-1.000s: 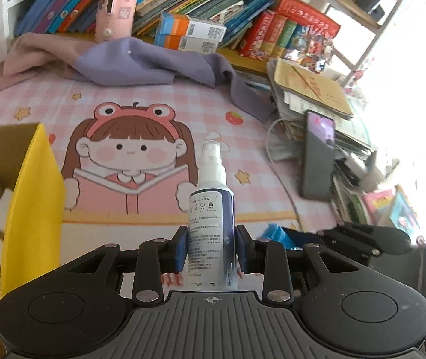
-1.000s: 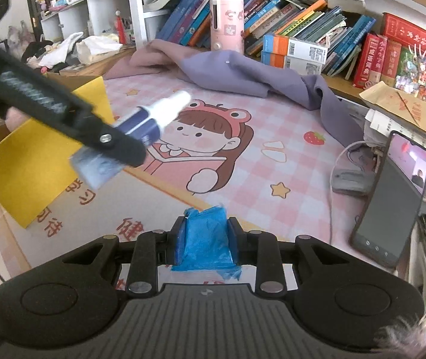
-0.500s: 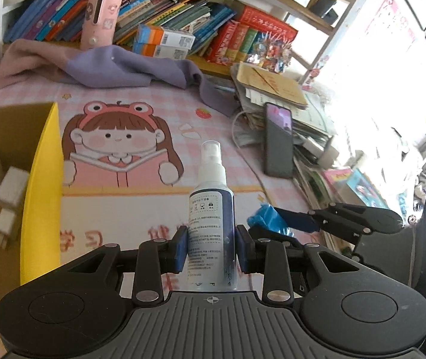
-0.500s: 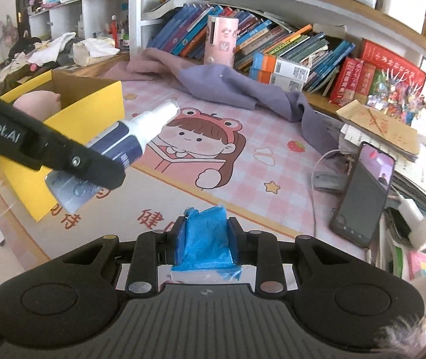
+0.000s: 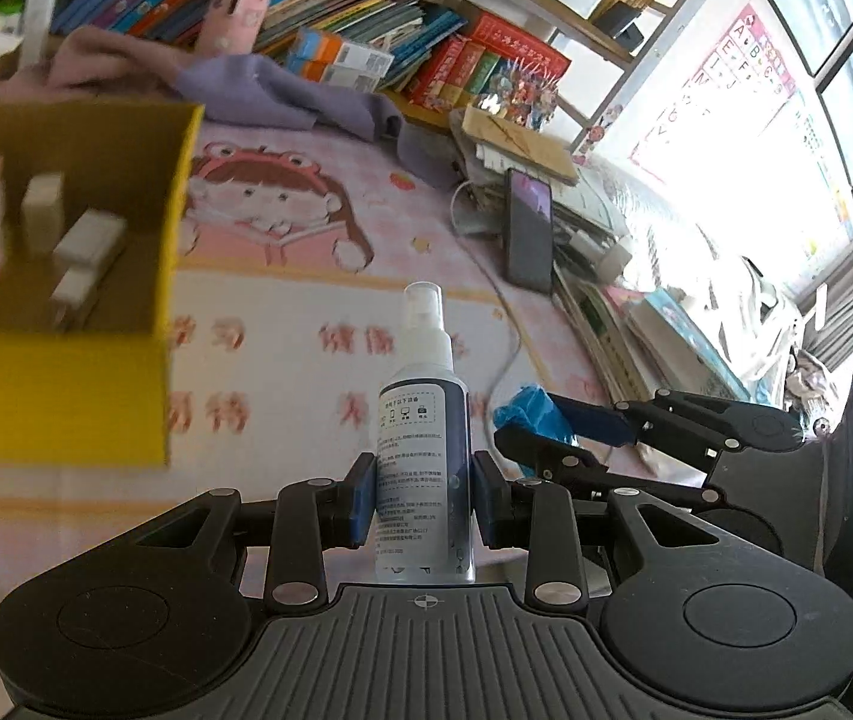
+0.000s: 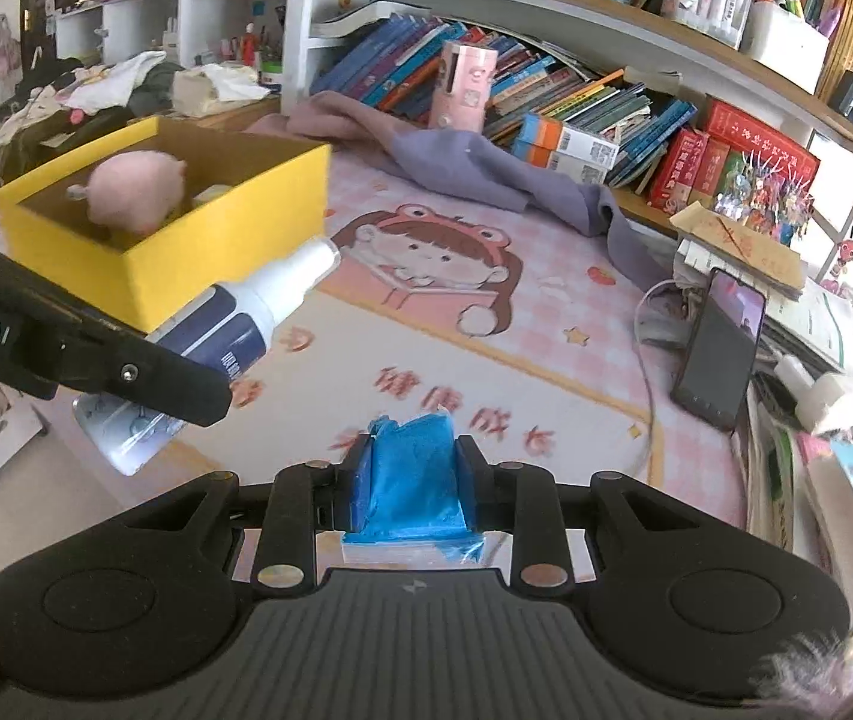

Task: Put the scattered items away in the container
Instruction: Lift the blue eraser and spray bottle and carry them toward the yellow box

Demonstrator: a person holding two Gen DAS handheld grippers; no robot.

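Both grippers have risen above the mat. Left gripper [image 5: 423, 501] clamps one bottle [image 5: 425, 450] between its fingers; right gripper [image 6: 413, 489] pinches one blue bag [image 6: 414, 480]. One yellow box [image 6: 228, 240] lies ahead-left.

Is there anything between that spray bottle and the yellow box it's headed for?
Nothing visible blocks it. The left gripper holds the spray bottle above the pink mat, and the yellow box stands open-topped just beyond it. Only the box's near wall has to be cleared. A pink plush already lies inside.
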